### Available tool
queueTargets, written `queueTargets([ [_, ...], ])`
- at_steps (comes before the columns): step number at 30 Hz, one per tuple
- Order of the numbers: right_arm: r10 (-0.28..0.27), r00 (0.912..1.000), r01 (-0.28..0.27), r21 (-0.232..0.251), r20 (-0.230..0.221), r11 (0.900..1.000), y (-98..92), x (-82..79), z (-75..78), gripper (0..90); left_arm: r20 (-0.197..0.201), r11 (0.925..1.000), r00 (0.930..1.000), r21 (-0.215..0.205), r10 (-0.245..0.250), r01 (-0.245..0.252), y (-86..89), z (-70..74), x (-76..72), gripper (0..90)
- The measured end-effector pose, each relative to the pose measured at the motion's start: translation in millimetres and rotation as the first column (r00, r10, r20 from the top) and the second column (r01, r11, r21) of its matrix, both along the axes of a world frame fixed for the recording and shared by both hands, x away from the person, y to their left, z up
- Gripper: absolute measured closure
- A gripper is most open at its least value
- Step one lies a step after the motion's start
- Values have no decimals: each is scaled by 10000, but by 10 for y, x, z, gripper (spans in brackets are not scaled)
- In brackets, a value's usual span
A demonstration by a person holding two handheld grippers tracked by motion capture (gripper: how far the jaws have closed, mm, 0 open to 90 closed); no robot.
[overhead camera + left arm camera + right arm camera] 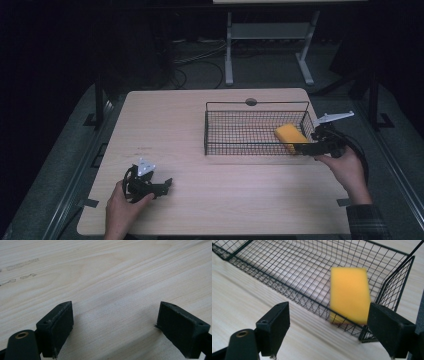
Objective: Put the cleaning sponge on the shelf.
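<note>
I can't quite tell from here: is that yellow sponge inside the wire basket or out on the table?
Inside. The yellow sponge lies within the wire basket, at its right end, behind the near wall's mesh.

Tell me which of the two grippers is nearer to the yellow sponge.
The right gripper: it is at the right end of the wire basket, beside the yellow sponge inside. The left gripper rests far off on the bare table.

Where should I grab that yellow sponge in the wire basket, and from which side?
Probably from above, pinching the yellow sponge across its two long edges. It is a flat rectangular block lying in the right end of the wire basket, close to the end wall and front rim, so a sideways approach looks blocked by mesh. The right gripper, jaws open, is nearest.
</note>
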State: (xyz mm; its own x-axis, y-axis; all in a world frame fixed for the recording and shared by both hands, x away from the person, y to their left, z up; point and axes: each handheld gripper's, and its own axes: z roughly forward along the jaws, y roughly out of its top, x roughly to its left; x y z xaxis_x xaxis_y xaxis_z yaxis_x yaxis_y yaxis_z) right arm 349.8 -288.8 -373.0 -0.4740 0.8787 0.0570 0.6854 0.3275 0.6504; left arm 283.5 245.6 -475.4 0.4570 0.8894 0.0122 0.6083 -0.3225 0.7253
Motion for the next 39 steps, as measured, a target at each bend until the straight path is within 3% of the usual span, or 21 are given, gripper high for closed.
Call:
queueTargets([
  [18,208,9993,-214,220,298,9995,25,-527,-210,179,28,10000,10000,-15,1,-1,-1,-2,0,127],
  [28,131,9998,-134,177,141,9998,33,-719,-625,142,16,10000,10000,18,-23,23,2,-1,0,127],
  [39,172,9998,-172,22,-65,9999,60,-774,-884,87,14,10000,10000,26,-30,30,3,-1,0,127],
])
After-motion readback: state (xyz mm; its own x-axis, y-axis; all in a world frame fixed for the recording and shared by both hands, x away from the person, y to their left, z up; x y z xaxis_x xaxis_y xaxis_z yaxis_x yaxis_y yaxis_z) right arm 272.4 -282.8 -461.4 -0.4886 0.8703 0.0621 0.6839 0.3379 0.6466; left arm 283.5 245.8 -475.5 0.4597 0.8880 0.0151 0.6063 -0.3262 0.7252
